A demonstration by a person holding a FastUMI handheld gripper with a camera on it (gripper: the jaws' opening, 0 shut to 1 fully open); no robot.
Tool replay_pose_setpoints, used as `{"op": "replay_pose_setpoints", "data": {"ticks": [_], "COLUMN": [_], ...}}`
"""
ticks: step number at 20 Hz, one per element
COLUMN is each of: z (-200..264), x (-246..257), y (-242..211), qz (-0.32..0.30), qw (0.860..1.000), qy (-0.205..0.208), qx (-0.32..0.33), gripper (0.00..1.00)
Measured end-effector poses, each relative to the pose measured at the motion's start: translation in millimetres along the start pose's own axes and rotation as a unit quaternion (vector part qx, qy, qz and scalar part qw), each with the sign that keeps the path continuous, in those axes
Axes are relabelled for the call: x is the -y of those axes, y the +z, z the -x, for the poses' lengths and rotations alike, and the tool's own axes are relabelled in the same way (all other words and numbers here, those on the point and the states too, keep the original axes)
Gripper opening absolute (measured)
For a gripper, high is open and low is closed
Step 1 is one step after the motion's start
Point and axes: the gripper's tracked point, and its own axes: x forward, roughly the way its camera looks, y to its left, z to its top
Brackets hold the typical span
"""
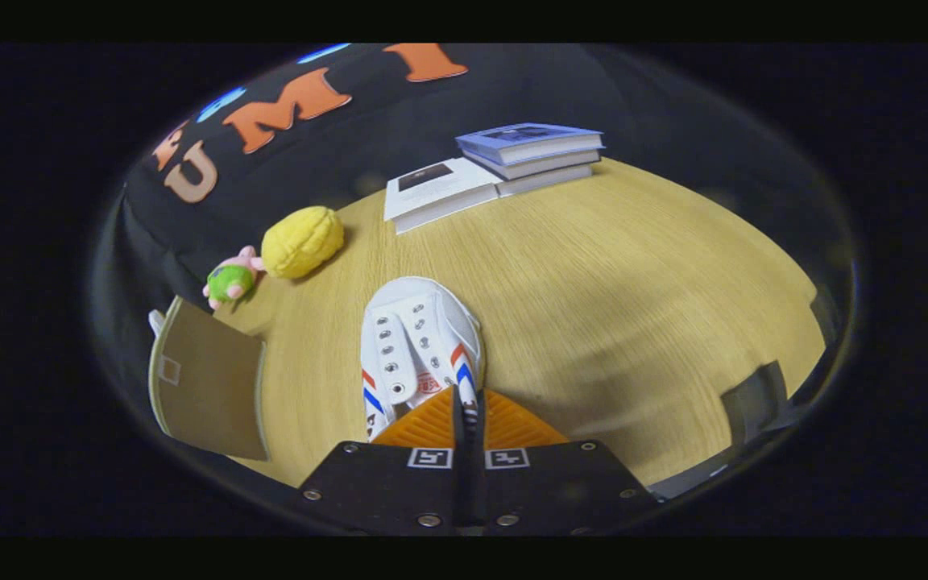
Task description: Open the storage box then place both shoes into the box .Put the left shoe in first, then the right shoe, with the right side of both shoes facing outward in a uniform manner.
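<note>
A white canvas shoe with red and blue side stripes hangs just ahead of my fingers, toe pointing away over the wooden table. My gripper is shut on the shoe's right collar edge, which is pinched in the narrow gap between the fingers. The heel is hidden behind the fingers. To the left of the shoe stands the storage box; I see a brown panel with a pale rim, and I cannot tell its inside from here.
A yellow plush and a small green and pink plush toy lie beyond the box near the wall. Stacked books sit at the far side of the table. A grey fitting is at the table's right edge.
</note>
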Motion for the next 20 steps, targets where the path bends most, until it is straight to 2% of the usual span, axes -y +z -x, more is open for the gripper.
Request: {"op": "replay_pose_setpoints", "data": {"ticks": [4, 8, 13, 20], "z": [17, 45, 76, 93], "x": [-48, -94, -172, -267], "y": [22, 36, 48, 33], "qz": [-0.058, -0.048, -0.053, -0.023], "qw": [0.997, 0.997, 0.993, 0.992], "qy": [0.043, 0.044, 0.075, 0.087], "qx": [0.024, 0.050, 0.079, 0.087], "gripper": [0.00, 0.00, 0.00, 0.00]}}
